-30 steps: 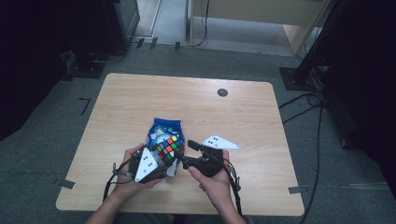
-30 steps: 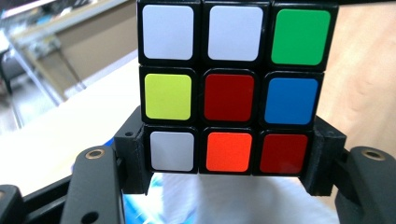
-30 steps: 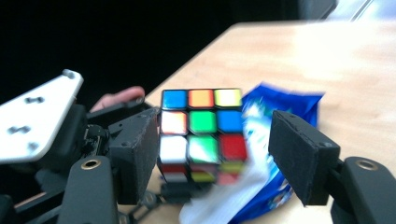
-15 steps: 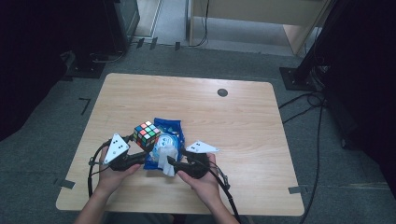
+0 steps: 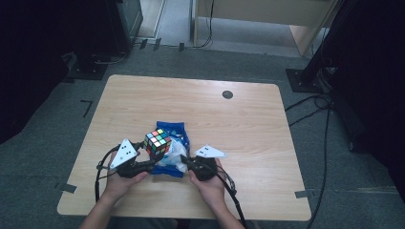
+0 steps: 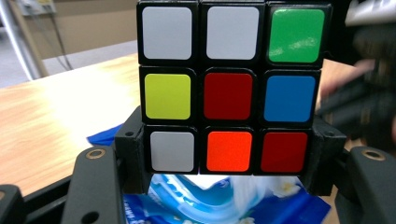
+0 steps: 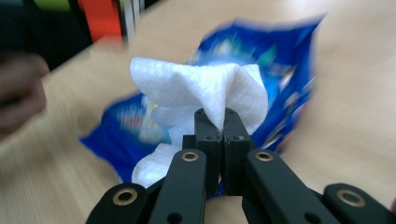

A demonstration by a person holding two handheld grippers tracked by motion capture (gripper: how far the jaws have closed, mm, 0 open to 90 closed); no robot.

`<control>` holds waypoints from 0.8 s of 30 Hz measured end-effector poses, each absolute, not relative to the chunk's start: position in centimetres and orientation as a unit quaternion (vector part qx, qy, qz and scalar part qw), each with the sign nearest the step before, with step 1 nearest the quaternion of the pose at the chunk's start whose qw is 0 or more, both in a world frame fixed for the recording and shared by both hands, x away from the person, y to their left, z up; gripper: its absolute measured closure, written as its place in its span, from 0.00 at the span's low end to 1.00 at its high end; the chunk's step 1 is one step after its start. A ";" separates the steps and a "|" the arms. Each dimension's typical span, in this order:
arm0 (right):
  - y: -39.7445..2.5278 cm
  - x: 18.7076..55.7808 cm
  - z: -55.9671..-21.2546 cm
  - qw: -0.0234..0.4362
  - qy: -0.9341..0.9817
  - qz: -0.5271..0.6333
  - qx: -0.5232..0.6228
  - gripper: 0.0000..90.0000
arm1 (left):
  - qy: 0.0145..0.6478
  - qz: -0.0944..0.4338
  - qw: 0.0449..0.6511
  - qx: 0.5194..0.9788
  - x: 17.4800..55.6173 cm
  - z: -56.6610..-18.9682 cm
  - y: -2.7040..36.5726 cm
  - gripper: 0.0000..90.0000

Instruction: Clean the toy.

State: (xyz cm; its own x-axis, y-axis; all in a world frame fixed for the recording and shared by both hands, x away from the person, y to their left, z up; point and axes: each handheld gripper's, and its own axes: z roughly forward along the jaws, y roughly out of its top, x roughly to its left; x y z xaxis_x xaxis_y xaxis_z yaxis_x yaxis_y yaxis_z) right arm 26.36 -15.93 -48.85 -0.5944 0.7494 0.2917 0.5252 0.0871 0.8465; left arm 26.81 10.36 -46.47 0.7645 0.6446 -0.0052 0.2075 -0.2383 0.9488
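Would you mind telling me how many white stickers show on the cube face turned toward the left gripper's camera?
3 on the cube: two in the top row, at its left and middle, and one at the bottom left. Its other faces are hidden in that view.

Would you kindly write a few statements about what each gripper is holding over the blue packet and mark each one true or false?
1. The left gripper is clamped on a puzzle cube. True.
2. The centre sticker of the cube face toward the left gripper's camera is green. False: it is red; green sits in the top right corner.
3. The right gripper pinches a white tissue. True.
4. The tissue hangs over a red box. False: a blue packet lies beneath it on the wooden table.
5. The right gripper's jaws stand wide open. False: they are closed together on the tissue.
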 end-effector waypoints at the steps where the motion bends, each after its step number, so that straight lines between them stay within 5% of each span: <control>1: -16.5 26.2 -48.2 0.117 0.722 0.528 0.431 0.99 | 0.271 0.196 0.547 0.767 26.7 -46.6 10.1 0.38; 6: -18.4 25.4 -45.4 0.161 0.699 0.579 0.388 0.99 | 0.224 0.196 0.527 0.796 25.8 -47.0 8.3 0.38; 17: -17.0 24.7 -44.3 0.127 0.714 0.590 0.354 0.99 | 0.177 0.199 0.491 0.829 24.5 -48.0 5.5 0.38; 24: -15.6 23.3 -42.8 0.105 0.727 0.605 0.309 0.99 | 0.216 0.188 0.511 0.810 25.1 -47.7 6.2 0.38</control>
State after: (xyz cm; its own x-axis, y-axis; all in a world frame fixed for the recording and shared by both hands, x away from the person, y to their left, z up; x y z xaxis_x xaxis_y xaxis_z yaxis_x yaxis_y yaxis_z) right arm 23.27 -15.61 -42.81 -0.7871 0.5761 0.2205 0.3217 0.0784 0.9436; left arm 25.14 6.20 -47.71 0.8360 0.5423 0.0837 0.1576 -0.3835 0.9100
